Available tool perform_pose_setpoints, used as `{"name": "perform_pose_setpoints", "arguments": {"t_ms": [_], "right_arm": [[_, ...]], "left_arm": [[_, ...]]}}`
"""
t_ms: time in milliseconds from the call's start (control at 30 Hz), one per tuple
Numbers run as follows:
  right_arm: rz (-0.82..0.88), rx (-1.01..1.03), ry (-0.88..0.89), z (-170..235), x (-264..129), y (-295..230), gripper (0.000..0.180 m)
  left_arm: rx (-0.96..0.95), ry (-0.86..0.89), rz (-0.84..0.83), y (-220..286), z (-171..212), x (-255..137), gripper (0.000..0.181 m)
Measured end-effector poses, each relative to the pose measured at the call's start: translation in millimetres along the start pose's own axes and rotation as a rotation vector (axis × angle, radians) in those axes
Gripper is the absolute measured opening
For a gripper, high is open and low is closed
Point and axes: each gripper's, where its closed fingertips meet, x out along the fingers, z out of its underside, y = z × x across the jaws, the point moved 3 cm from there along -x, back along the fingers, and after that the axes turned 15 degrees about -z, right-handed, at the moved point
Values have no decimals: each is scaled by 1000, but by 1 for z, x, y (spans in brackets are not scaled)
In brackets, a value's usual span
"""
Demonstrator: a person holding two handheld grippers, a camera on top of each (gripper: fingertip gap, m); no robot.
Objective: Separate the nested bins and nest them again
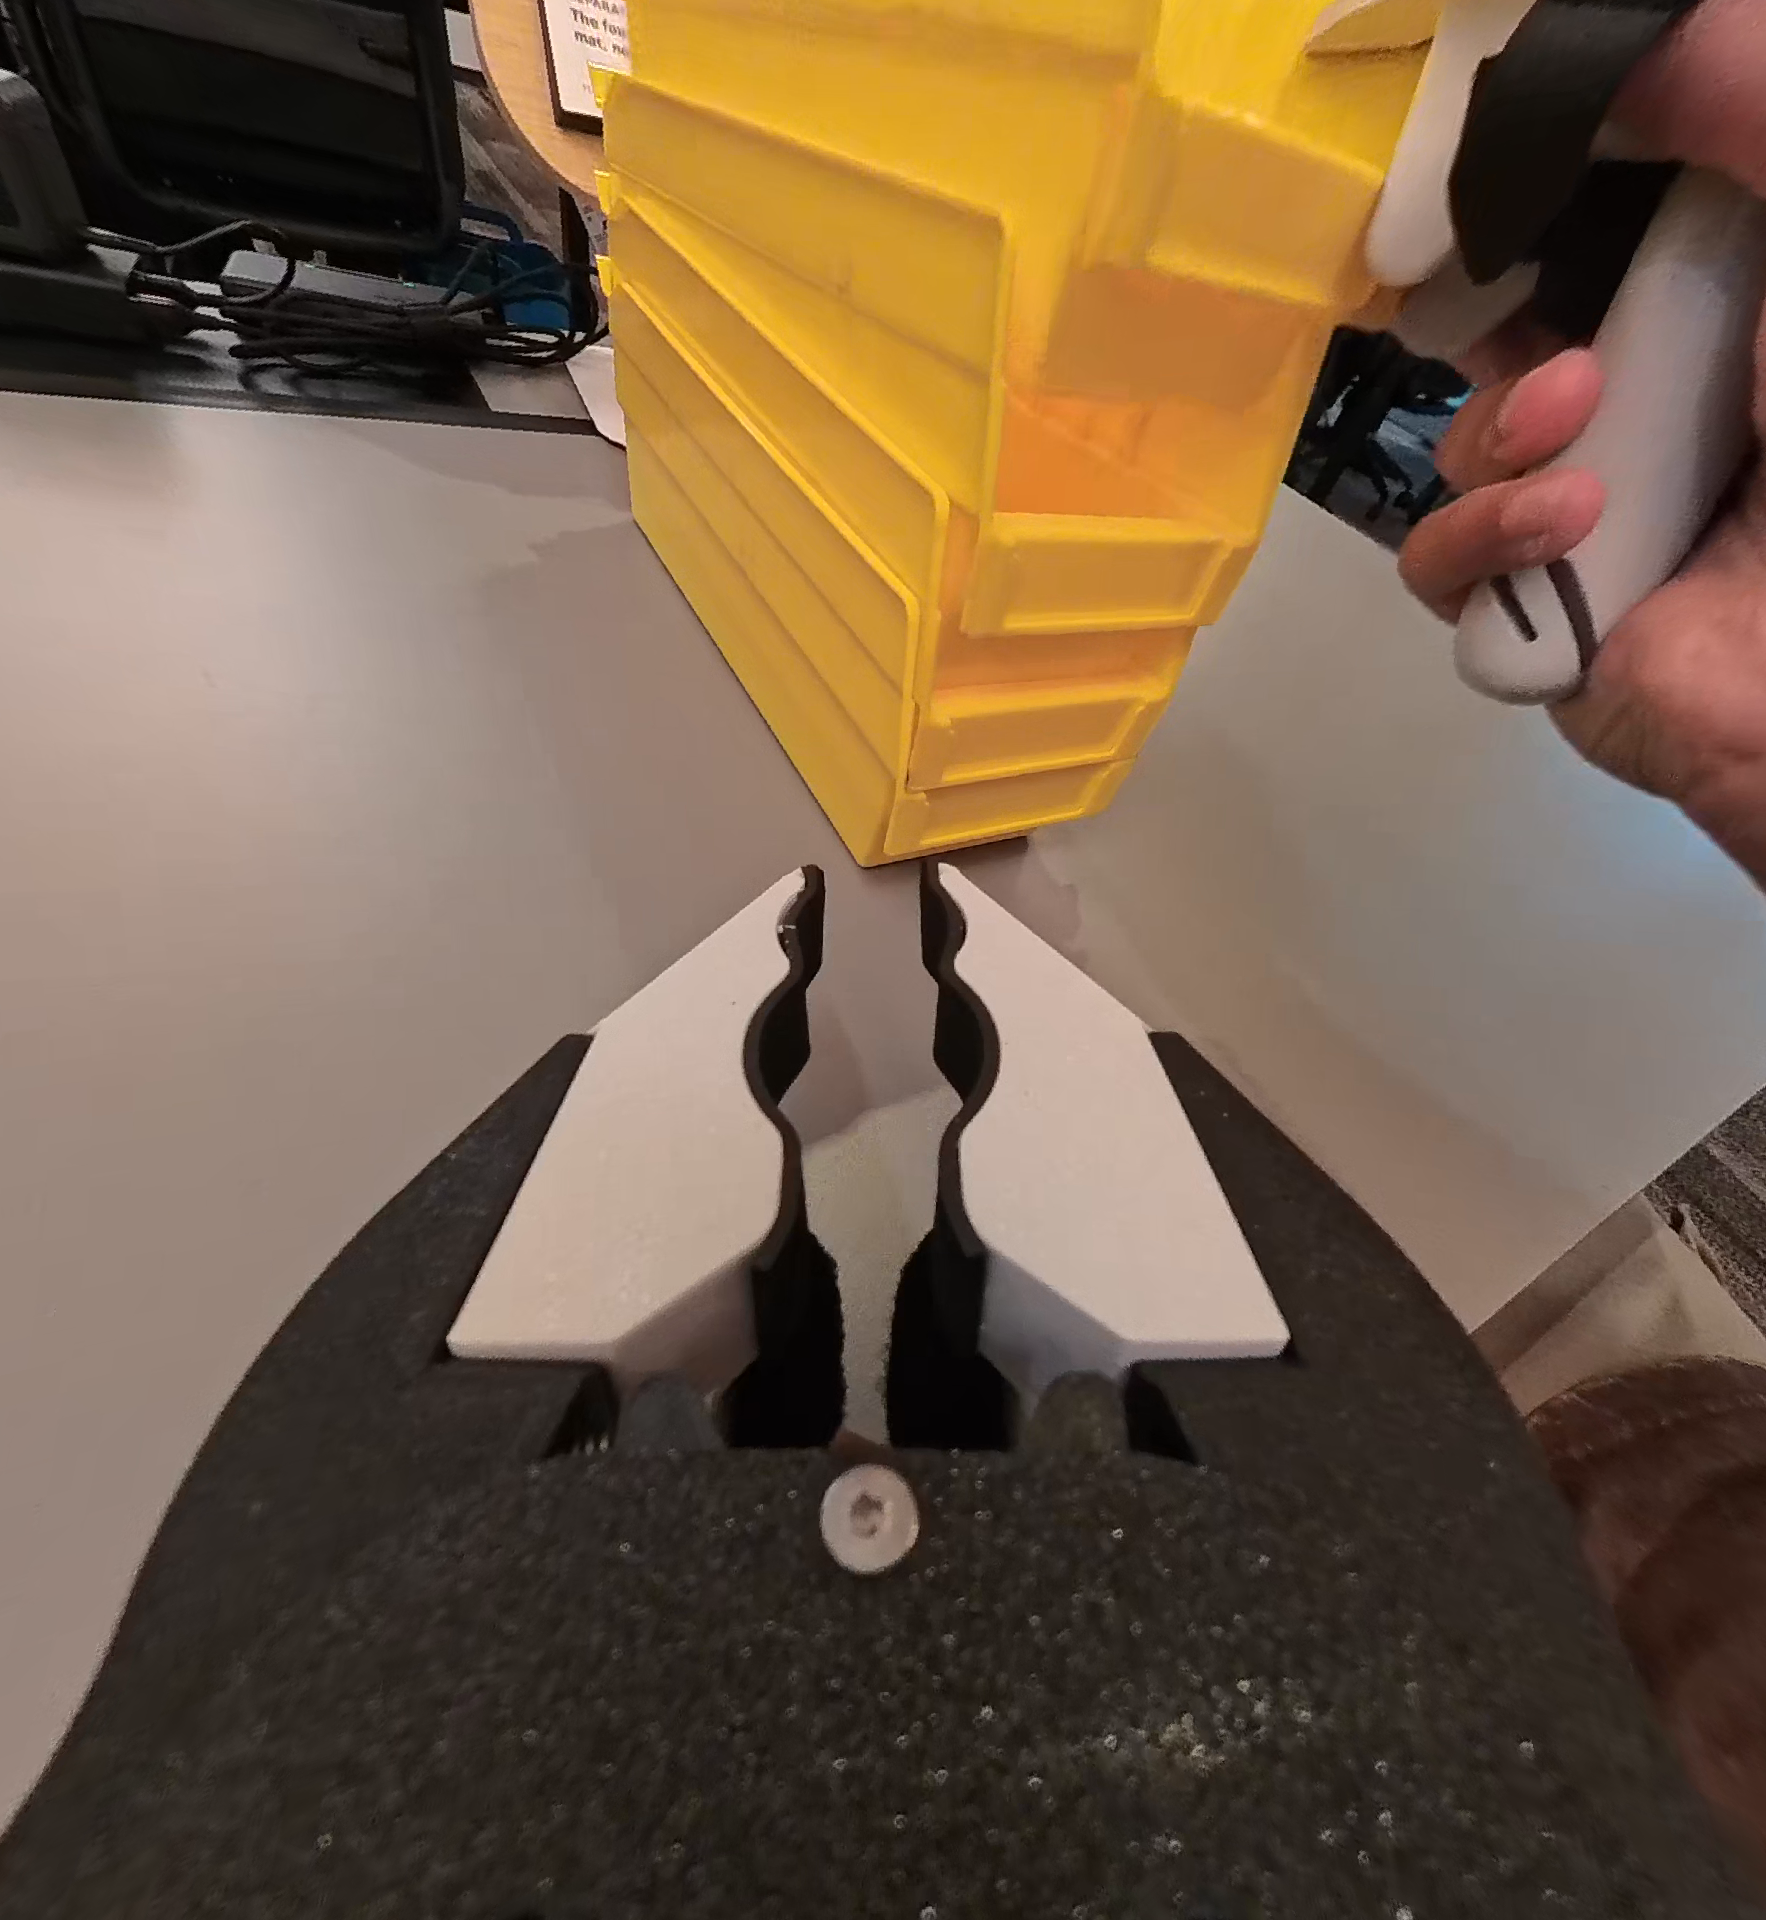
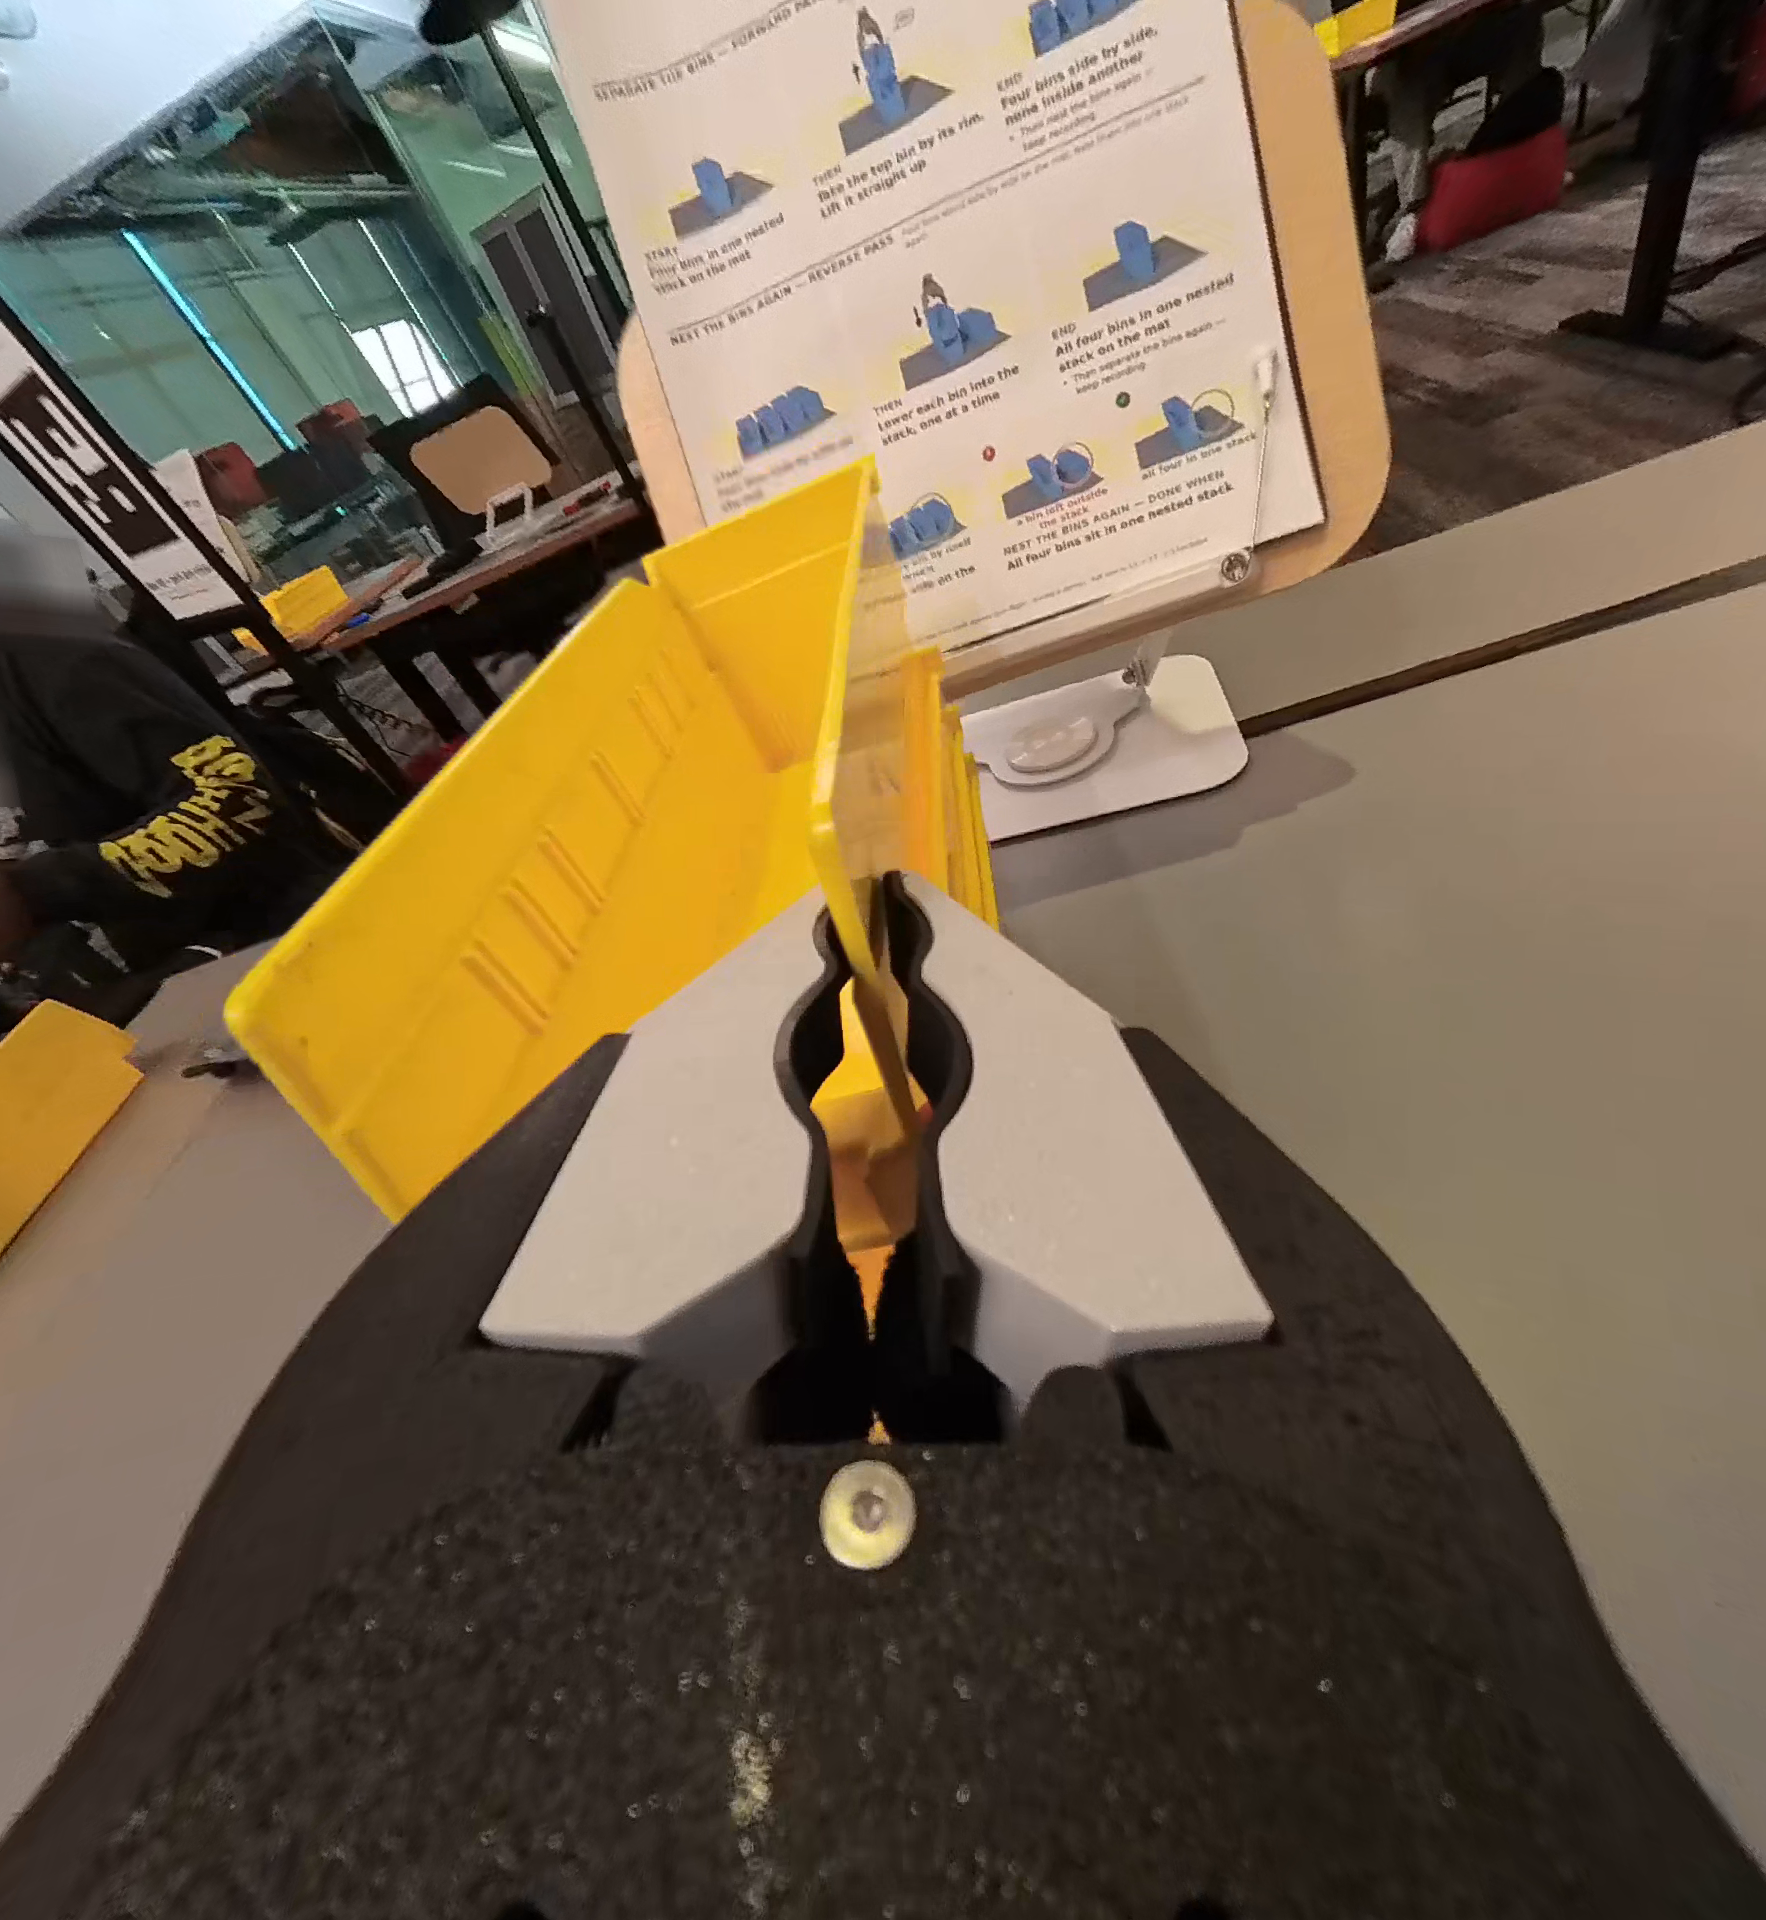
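Nearest the camera, the left gripper [image 1: 871, 883] waits empty on the grey table [image 1: 235, 779], jaws a narrow gap apart, just short of the bottom corner of the stack of yellow bins [image 1: 858, 582]. At the top of that stack, the right gripper [image 2: 884, 904], gripped by a hand [image 1: 1689, 499], is clamped on the side wall of the top bin [image 2: 567, 831], which looks tilted and partly lifted from the three below. Separation appears barely begun, all re-nesting still ahead; beyond the stack stands an instruction card [image 2: 941, 312].
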Motion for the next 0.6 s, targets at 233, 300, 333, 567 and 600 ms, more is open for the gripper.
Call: {"name": "perform_pose_setpoints", "arguments": {"t_ms": [233,300,333,567,600], "right_arm": [[34,-118,-6,14,4,-1,3],[37,-149,5,13,2,-1,3],[35,-156,1,14,2,0,3],[-15,-183,-44,12,0,3,12],[-27,-175,-47,11,-1,3,15]], "left_arm": [[5,1,-4,0,0,0,16],[4,1,-5,-1,0,0,16],[3,2,-5,-1,0,0,16],[14,-3,3,3,1,1,16],[16,-3,4,3,1,1,16]]}}
